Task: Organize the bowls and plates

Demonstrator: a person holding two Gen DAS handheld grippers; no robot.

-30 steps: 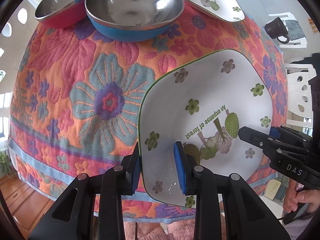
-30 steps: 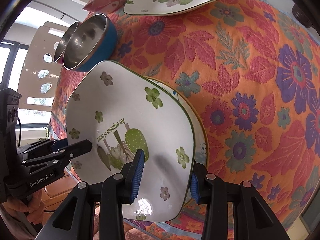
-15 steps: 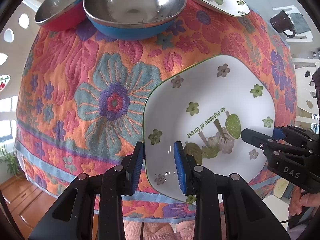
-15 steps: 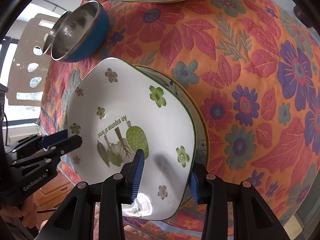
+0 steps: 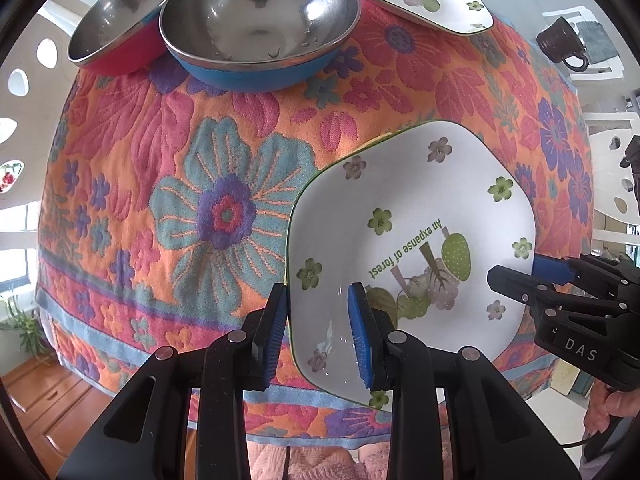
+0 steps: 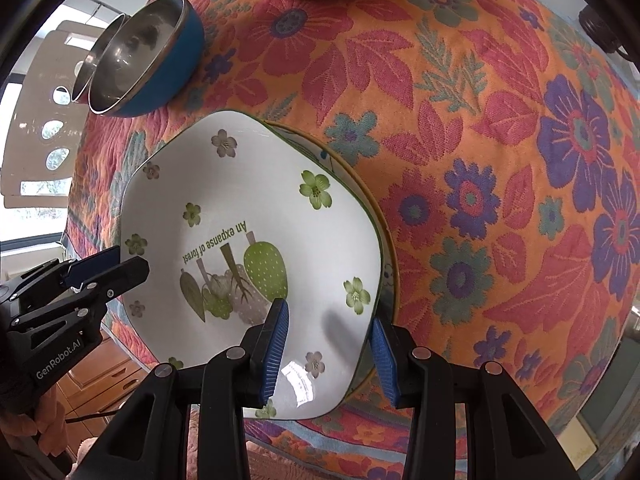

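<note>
Both grippers pinch the white "An expanse of forest" plate: left gripper on its left rim, right gripper on its right rim. Plate sits over a second plate on the floral tablecloth. Blue steel bowl and red bowl sit well apart.

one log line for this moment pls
left gripper: shut on white floral square plate rim | right gripper: shut on opposite rim | beneath: yellow-rimmed plate
</note>
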